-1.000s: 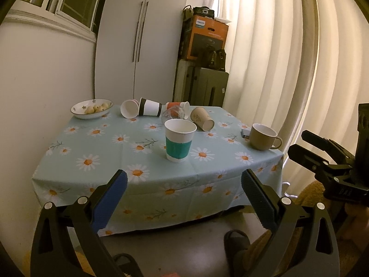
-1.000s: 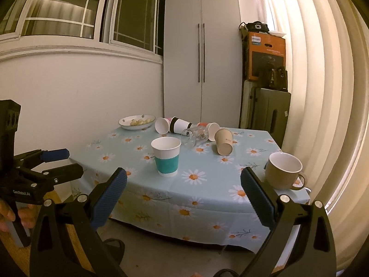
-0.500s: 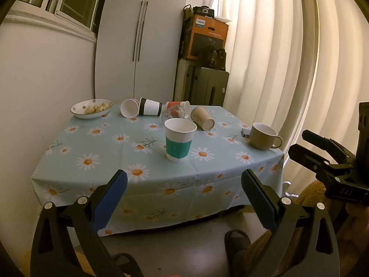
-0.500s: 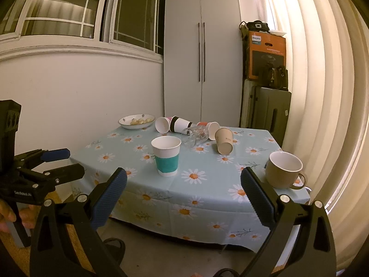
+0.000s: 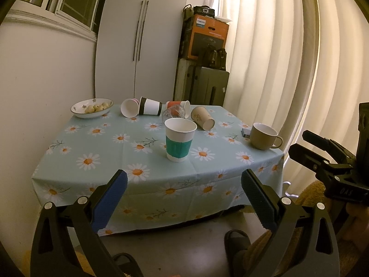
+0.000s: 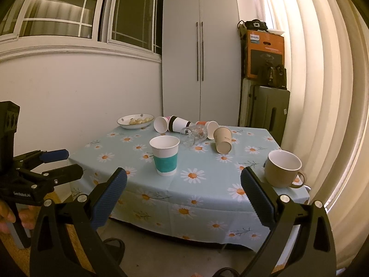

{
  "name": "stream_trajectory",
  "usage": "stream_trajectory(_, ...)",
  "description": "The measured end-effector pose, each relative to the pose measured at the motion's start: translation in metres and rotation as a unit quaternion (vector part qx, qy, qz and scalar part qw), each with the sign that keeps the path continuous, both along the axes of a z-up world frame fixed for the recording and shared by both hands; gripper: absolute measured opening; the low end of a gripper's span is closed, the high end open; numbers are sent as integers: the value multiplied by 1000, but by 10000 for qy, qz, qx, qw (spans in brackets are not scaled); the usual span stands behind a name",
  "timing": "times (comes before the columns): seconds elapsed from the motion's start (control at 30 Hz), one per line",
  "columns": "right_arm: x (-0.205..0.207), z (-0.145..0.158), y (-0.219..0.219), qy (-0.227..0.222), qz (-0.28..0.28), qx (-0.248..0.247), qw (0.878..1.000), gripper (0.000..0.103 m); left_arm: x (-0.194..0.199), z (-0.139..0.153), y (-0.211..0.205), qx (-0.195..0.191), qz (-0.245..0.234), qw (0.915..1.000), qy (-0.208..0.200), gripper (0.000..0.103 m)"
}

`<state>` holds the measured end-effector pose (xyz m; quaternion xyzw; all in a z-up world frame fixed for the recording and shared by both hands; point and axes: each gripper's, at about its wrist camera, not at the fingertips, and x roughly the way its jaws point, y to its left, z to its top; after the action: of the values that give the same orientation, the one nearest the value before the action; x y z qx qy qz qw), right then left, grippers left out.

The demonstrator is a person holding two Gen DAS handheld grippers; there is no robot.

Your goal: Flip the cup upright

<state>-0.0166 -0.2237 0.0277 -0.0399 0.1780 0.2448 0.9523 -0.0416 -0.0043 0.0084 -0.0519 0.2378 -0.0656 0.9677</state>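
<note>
A white paper cup with a teal band (image 5: 180, 142) (image 6: 165, 155) stands upright mid-table. Behind it several cups lie on their sides: a white cup (image 5: 129, 107), a black-and-white cup (image 5: 150, 109) (image 6: 179, 123), an orange-and-white cup (image 5: 178, 105), a clear glass (image 5: 173, 113) (image 6: 193, 133) and a tan cup (image 5: 203, 117) (image 6: 222, 140). My left gripper (image 5: 184, 182) and right gripper (image 6: 183, 181) are both open and empty, held in front of the table's near edge, well short of the cups.
A tan mug (image 5: 263, 136) (image 6: 282, 171) stands upright at the right edge of the daisy tablecloth (image 5: 110, 147). A bowl of food (image 5: 91, 108) sits at the back left. A white wall is left, a wardrobe (image 6: 200, 53) behind, curtains (image 5: 288, 53) right.
</note>
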Motion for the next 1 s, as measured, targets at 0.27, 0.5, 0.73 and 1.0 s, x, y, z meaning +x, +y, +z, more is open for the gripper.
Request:
stream_trajectory(0.27,0,0,0,12,-5,-2,10000,98,0,-2,2,-33,11,10000,-1,96)
stream_trajectory(0.5,1,-3,-2,58,-20,4,10000,98,0,-2,4,-3,-23,10000,4,96)
stream_trajectory(0.73,1,-3,-2,59,-27,8,10000,98,0,-2,3,0,-22,10000,6,96)
stream_trajectory(1.0,0,-4,-3,80,-31,-1,10000,98,0,-2,3,-2,-31,10000,6,96)
